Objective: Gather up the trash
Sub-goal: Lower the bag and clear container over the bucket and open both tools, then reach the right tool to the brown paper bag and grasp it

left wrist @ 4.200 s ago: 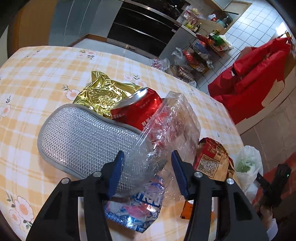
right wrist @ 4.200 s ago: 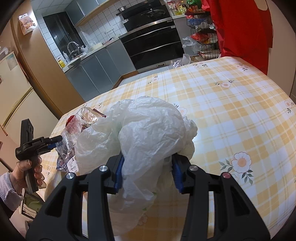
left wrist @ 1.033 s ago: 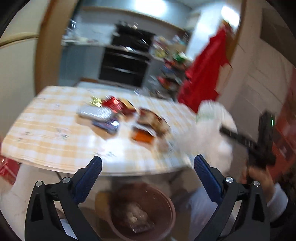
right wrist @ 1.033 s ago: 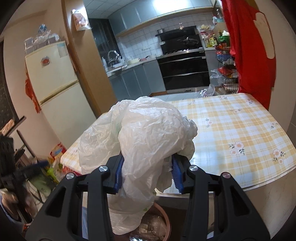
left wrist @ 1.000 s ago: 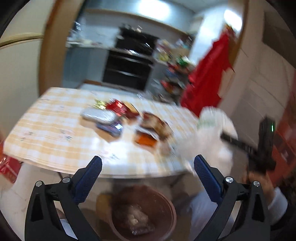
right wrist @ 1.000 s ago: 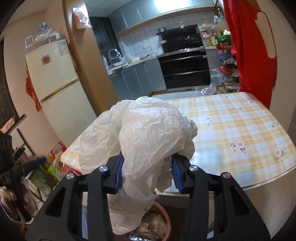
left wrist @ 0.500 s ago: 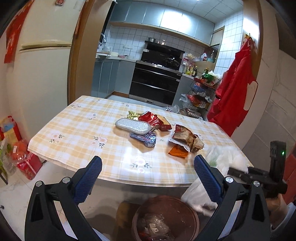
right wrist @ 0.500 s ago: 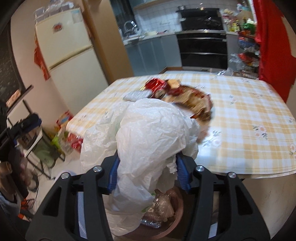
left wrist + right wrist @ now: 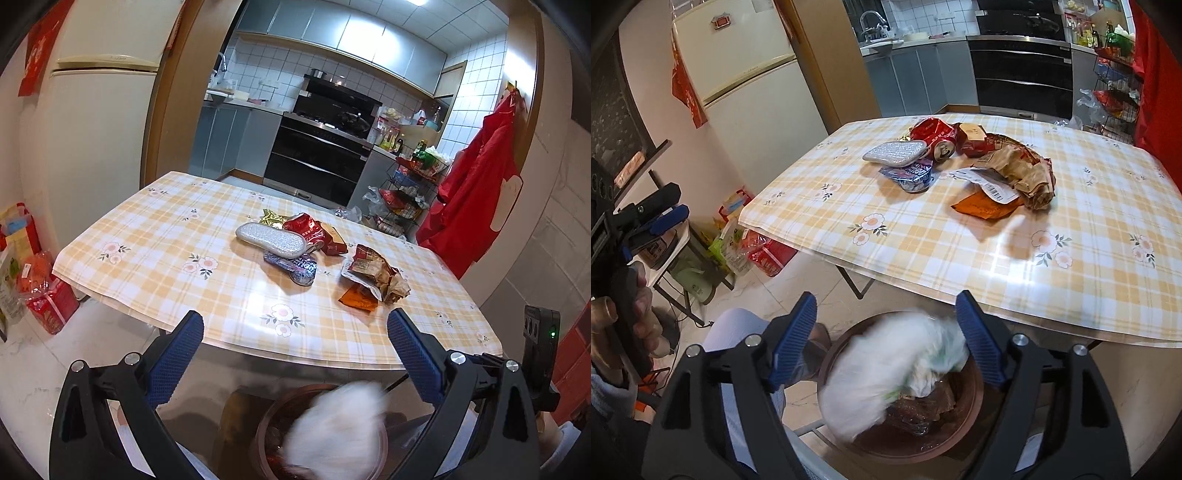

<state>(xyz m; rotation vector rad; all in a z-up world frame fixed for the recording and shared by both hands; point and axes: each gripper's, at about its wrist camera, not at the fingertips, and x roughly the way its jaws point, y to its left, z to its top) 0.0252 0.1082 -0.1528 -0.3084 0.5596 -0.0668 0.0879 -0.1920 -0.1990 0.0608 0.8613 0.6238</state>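
**White bag drops into the brown bin as the right fingers spread**

The bench (image 9: pixel 155 236), covered in a yellow checked cloth with flower prints, fills the middle of both views. From the left wrist camera its near edge runs across the centre of the frame, with the kitchen behind it at 12 o'clock and a cream fridge (image 9: pixel 738 74) at 10 o'clock.

Below the bench edge, at 6 o'clock in both views, a round brown bin (image 9: pixel 971 413) stands on the pale floor. The crumpled white plastic bag (image 9: pixel 882 373) lies blurred over its rim and on top of the wrappers already inside.

The right gripper (image 9: pixel 886 332) hangs above the bin, its blue-padded fingers (image 9: pixel 792 339) opening. The bag sits between and below them, and neither pad presses on it. The left gripper (image 9: pixel 291 354) is released too, its fingers (image 9: pixel 177 358) spread wide with nothing between them; seen from the right wrist camera it sits at 9 o'clock, held in a hand (image 9: pixel 646 325).

More trash waits on the bench. A silver mesh pad (image 9: pixel 271 244) lies near the middle, with a crushed red can (image 9: pixel 306 227) touching it at 1 o'clock and a gold foil scrap (image 9: pixel 271 217) at 12 o'clock. A blue wrapper (image 9: pixel 295 267) lies just beside the pad at 5 o'clock. Toward 3 o'clock, a crumpled brown bag (image 9: pixel 373 271) rests partly on an orange packet (image 9: pixel 356 297).
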